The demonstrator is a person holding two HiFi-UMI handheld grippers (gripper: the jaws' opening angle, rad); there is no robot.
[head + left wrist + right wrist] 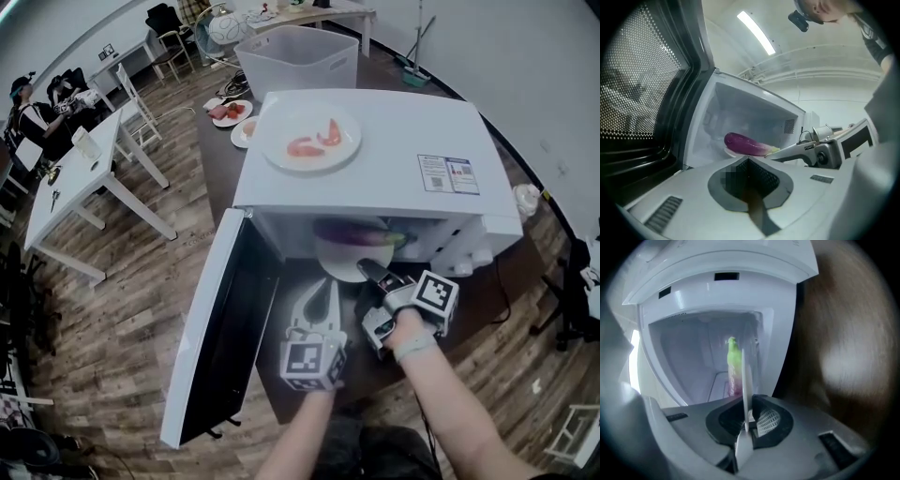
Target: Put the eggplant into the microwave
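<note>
Inside the microwave, eggplant lies on a white plate. Right gripper at the microwave's mouth, jaws clamped on the plate rim. Left gripper just outside it, jaws together, empty.

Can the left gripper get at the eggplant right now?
Probably yes. The door stands wide open and the eggplant lies on the plate at the mouth of the microwave, straight ahead of the left gripper. The right gripper, shut on the plate's rim, sits to the side.

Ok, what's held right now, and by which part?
The right gripper grips the white plate by its near rim, eggplant on it; the left gripper holds nothing.
</note>
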